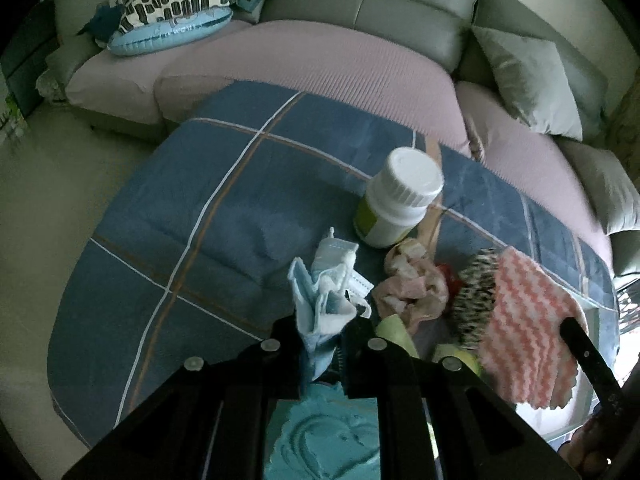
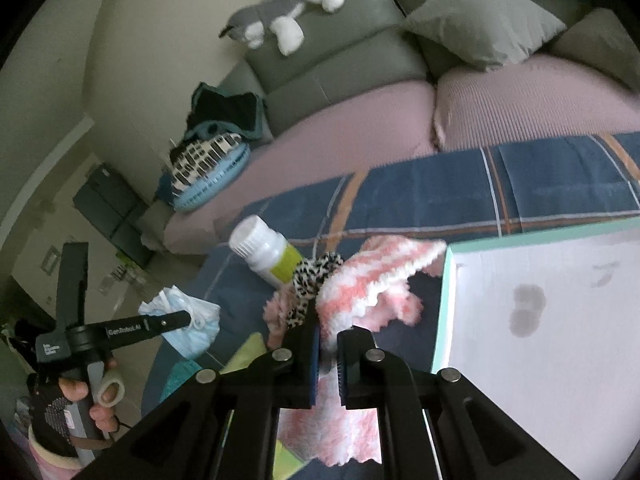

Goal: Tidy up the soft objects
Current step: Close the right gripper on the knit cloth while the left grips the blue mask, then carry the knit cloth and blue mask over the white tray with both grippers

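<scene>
At the bottom of the left wrist view, the left gripper (image 1: 324,334) was clamped on a crumpled pale blue face mask (image 1: 320,312), its jaws nearly together with the mask rising between them. Below the jaws lay a turquoise cloth (image 1: 320,440) with a heart shape pressed into it. At about 2 o'clock from the mask sat a bunched pink and white cloth (image 1: 412,292), and at 3 o'clock hung a pink-and-white zigzag cloth (image 1: 524,332) with a black-and-white speckled piece (image 1: 476,292) beside it.

In the right wrist view, the right gripper (image 2: 328,344) was closed tight on that zigzag cloth (image 2: 372,284), which draped above and below the jaws. At 9 o'clock, a person's hand (image 2: 96,396) held the left gripper's handle, the mask (image 2: 188,320) bunched at its tip. At 3 o'clock stood a white box (image 2: 540,320) with a mint green edge.

Further out, at 12 o'clock in the left view, a white-capped bottle (image 1: 396,200) with a yellow-green label leaned on a blue checked blanket (image 1: 224,200). Beyond the blanket ran a grey sofa (image 1: 380,4) with pink seat covers, a grey cushion (image 1: 532,76) at 2 o'clock, and a pile with a black-and-white patterned fabric on a light blue inflatable (image 1: 168,36) at 11 o'clock. In the right view, a grey and white plush dog (image 2: 288,12) lay on the sofa back at 12 o'clock.
</scene>
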### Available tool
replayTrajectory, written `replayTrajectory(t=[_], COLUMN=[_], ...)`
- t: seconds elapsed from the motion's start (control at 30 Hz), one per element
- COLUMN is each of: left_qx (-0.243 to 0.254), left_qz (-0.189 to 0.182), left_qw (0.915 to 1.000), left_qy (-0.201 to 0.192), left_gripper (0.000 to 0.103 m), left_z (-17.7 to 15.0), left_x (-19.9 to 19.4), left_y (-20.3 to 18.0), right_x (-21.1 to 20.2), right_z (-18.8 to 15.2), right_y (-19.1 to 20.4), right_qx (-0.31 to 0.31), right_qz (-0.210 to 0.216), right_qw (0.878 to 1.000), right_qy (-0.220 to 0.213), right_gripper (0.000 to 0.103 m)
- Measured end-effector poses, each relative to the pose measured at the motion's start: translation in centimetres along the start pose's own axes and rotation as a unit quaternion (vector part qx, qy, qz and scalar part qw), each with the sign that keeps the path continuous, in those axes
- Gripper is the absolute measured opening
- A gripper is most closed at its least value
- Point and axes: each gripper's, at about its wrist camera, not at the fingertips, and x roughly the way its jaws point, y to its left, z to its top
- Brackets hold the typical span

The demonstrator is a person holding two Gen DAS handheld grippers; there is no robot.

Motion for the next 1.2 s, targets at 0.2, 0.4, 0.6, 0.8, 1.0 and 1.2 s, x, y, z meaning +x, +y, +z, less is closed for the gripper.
replayTrajectory(t=[0.2,0.4,0.6,0.8,1.0,1.2], left_qx=[0.005,0.011,0.023,0.042,0.078,0.114], left_qz=[-0.010,-0.021,-0.035,-0.052,-0.079,-0.107], left_qw=[0.9997,0.9988,0.9967,0.9935,0.9886,0.9837], left_qy=[-0.023,-0.043,-0.069,-0.093,-0.101,-0.089], left_gripper=[0.012,0.012,0.012,0.012,0.012,0.012], left_z=[0.0,0.1,0.1,0.1,-0.4,-1.2], left_x=[-2.2,-4.0,-6.8,-9.3,-10.6,-10.0], left_y=[-0.9,-1.8,-3.5,-5.8,-9.7,-14.2], right_x=[-1.9,-4.6,-9.3,-15.2,-19.9,-23.3], right_z=[0.6,1.4,2.4,3.1,3.1,3.2], right_y=[0.4,1.1,2.3,2.7,1.7,-0.9], right_qx=[-0.008,-0.018,-0.038,-0.052,-0.051,-0.025], right_qz=[0.008,0.016,0.017,-0.009,-0.066,-0.123], right_qw=[0.999,0.997,0.991,0.980,0.968,0.955], right_qy=[-0.031,-0.070,-0.129,-0.194,-0.237,-0.269], right_gripper=[0.007,0.007,0.007,0.007,0.007,0.007])
